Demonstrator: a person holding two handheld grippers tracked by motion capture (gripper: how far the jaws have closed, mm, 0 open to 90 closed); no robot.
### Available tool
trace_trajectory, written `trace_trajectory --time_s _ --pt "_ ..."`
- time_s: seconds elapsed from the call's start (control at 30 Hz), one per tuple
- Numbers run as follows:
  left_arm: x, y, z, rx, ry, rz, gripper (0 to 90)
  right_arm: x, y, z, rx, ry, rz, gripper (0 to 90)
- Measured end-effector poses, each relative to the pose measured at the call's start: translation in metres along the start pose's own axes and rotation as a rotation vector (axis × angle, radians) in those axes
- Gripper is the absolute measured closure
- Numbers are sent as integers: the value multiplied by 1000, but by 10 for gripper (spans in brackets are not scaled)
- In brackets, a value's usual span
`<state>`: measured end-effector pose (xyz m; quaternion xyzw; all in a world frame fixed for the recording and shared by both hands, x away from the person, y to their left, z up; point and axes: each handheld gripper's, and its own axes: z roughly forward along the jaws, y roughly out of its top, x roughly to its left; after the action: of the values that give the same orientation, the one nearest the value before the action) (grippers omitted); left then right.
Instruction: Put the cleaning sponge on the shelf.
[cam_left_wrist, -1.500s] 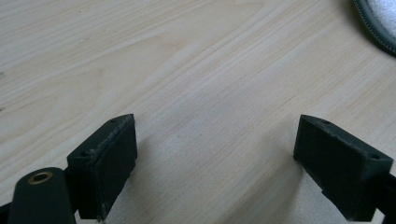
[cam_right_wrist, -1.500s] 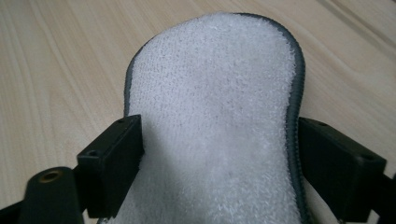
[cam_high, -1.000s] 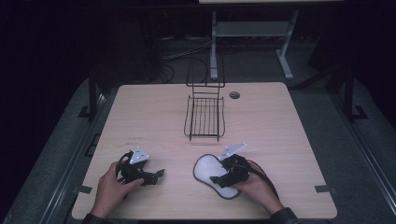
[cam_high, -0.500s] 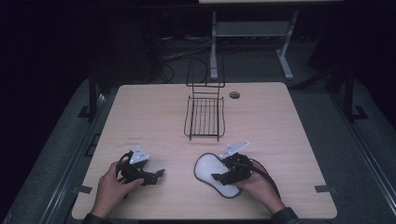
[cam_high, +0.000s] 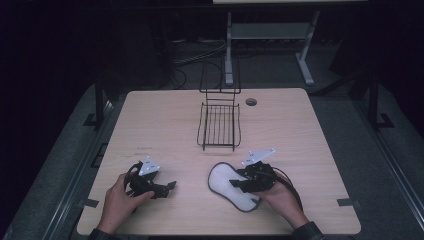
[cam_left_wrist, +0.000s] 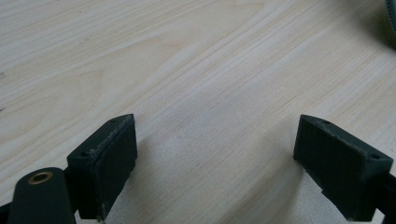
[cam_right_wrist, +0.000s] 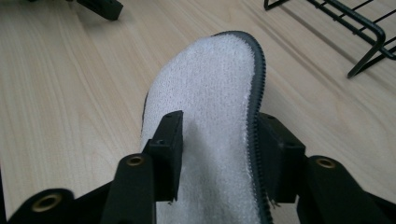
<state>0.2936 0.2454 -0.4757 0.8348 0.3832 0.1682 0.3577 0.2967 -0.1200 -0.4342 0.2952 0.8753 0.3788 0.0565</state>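
Now your right gripper (cam_right_wrist: 219, 154) has just been closing onto the white insole (cam_right_wrist: 210, 93) between its jaws to lift it, while your left gripper (cam_left_wrist: 215, 158) rests wide open

High camera above my side looking forward and down on the worktop (cam_high: 300, 130), my tongs' cameras close and low along it, right one perhaps sharing the wire rack (cam_right_wrist: 355, 28).
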Motion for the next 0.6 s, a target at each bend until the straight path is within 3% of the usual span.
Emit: trace_trajectory --time_s 0.6 --pt "0 0 0 0 0 0 126 -4 4 -22 -93 19 19 714"
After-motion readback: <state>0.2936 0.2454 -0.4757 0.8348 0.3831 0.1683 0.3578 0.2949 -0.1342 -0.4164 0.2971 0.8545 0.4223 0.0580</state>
